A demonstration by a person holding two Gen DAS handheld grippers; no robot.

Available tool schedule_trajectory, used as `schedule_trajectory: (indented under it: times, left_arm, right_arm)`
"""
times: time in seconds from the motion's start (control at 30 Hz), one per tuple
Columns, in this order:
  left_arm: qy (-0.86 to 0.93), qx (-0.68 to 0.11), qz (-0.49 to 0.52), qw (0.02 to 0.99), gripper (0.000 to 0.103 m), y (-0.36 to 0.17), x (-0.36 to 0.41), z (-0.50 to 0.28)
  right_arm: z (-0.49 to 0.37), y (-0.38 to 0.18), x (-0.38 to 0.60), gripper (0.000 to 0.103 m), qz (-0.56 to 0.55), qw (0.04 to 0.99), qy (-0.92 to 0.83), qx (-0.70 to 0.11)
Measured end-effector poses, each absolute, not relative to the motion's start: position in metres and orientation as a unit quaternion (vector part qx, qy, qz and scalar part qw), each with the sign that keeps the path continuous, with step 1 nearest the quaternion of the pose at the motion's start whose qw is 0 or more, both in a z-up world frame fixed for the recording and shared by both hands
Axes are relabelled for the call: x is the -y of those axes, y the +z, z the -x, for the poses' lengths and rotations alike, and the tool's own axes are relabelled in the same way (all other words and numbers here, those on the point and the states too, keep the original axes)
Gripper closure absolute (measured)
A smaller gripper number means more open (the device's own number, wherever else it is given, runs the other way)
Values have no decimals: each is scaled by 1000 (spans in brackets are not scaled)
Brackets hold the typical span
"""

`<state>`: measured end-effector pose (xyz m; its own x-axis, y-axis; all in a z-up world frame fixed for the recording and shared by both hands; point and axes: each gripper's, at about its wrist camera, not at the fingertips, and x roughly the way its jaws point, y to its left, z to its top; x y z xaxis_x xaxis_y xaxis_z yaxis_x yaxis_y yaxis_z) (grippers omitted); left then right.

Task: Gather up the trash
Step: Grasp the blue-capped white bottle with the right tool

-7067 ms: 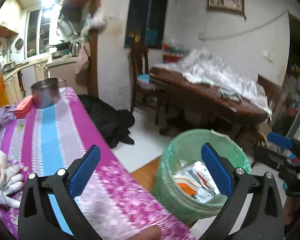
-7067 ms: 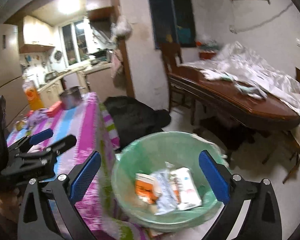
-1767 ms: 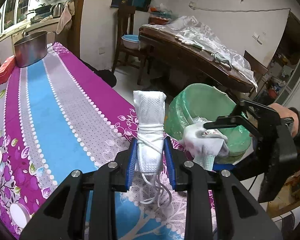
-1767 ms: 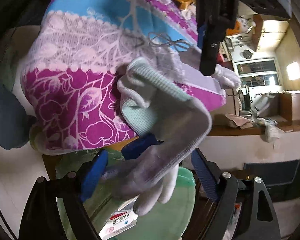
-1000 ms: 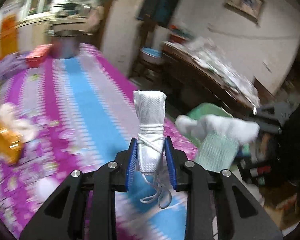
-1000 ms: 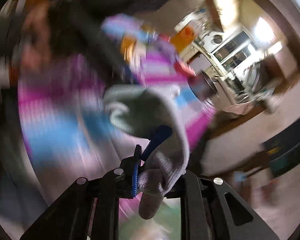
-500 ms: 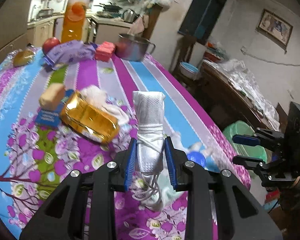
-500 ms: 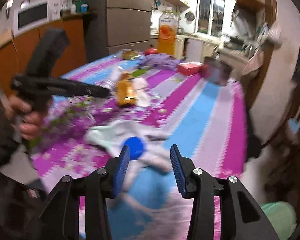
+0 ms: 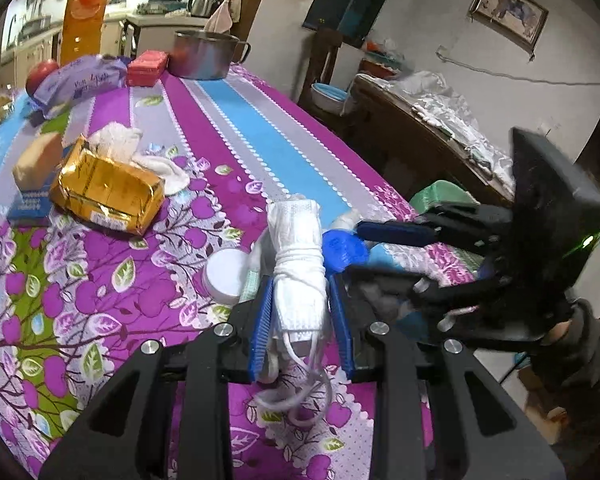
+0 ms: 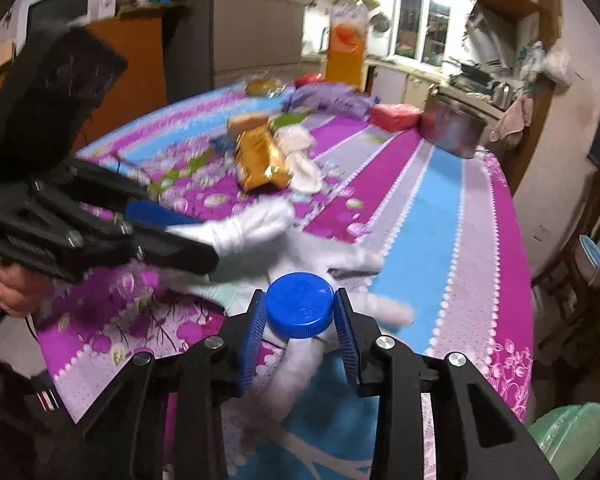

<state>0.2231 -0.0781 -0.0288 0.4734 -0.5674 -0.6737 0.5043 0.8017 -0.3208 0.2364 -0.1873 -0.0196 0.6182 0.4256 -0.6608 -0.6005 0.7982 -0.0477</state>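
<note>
My left gripper (image 9: 300, 316) is shut on a rolled white face mask (image 9: 298, 264), held over the purple table edge. It also shows in the right wrist view (image 10: 172, 236) with the mask (image 10: 244, 232). My right gripper (image 10: 299, 320) is shut on a blue bottle cap (image 10: 300, 310) that rests on a white glove (image 10: 300, 364) lying on the table. The cap also shows in the left wrist view (image 9: 346, 248), between the right gripper's fingers (image 9: 392, 232). A white lid (image 9: 226, 276) lies beside the mask. The green-lined trash bin (image 10: 572, 436) stands below the table's corner.
A gold packet (image 9: 108, 196), crumpled tissue (image 9: 116, 138), a bread piece on a blue box (image 9: 36, 164), a purple bag (image 9: 80, 80), a red box (image 9: 147, 67), a steel pot (image 9: 204, 54) and an orange juice bottle (image 9: 84, 12) sit farther up the table. A wooden table (image 9: 440, 128) stands behind the bin.
My right gripper has let the glove down on the table and closed on the blue cap. My left gripper still holds the mask and has come closer to the right one.
</note>
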Motion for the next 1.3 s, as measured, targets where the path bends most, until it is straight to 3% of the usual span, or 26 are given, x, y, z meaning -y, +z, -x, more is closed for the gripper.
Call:
schedule_trajectory:
  times: [0.2, 0.27, 0.3, 0.33, 0.37, 0.47, 0.5, 0.6, 0.73, 0.8, 0.97, 1.03, 1.27, 1.3]
  left_arm:
    - [-289, -387, 45, 875, 76, -20, 75, -225]
    - [-287, -385, 40, 876, 76, -18, 77, -223]
    - [-289, -387, 41, 875, 76, -19, 78, -222]
    - [-290, -388, 40, 874, 76, -20, 79, -222]
    - [-291, -391, 38, 872, 76, -23, 80, -221]
    - [-281, -411, 42, 866, 76, -40, 82, -227]
    - [-276, -421, 46, 863, 76, -45, 82, -230]
    - [-270, -431, 46, 860, 76, -51, 84, -234]
    - [-272, -437, 38, 857, 76, -57, 90, -235]
    - [-271, -435, 38, 858, 76, -57, 91, -234]
    - [-268, -436, 35, 859, 76, -58, 92, -233]
    - [-265, -436, 32, 860, 76, -58, 94, -232]
    - [-263, -437, 31, 859, 77, -59, 95, -233]
    - [-263, -437, 31, 859, 78, -59, 95, -233]
  right_arm:
    - [-220, 6, 198, 101, 117, 903, 280, -305]
    - [-219, -6, 190, 84, 126, 895, 283, -321]
    - [-218, -11, 187, 54, 128, 894, 284, -322]
    - [-217, -17, 182, 40, 133, 894, 282, -321]
    - [-219, -22, 179, 40, 137, 896, 274, -322]
    - [-227, -30, 174, 42, 133, 896, 266, -330]
    - [-229, -32, 173, 57, 134, 896, 263, -332]
    - [-236, -35, 175, 70, 126, 898, 254, -336]
    - [-238, -37, 175, 68, 123, 900, 257, -330]
    - [-238, -40, 171, 56, 127, 898, 261, -329]
    - [-242, -40, 168, 57, 129, 896, 260, -336]
    - [-244, -40, 169, 67, 132, 897, 249, -340]
    - [-241, -22, 204, 68, 60, 920, 227, -315]
    - [-241, -17, 217, 98, 37, 925, 215, -311]
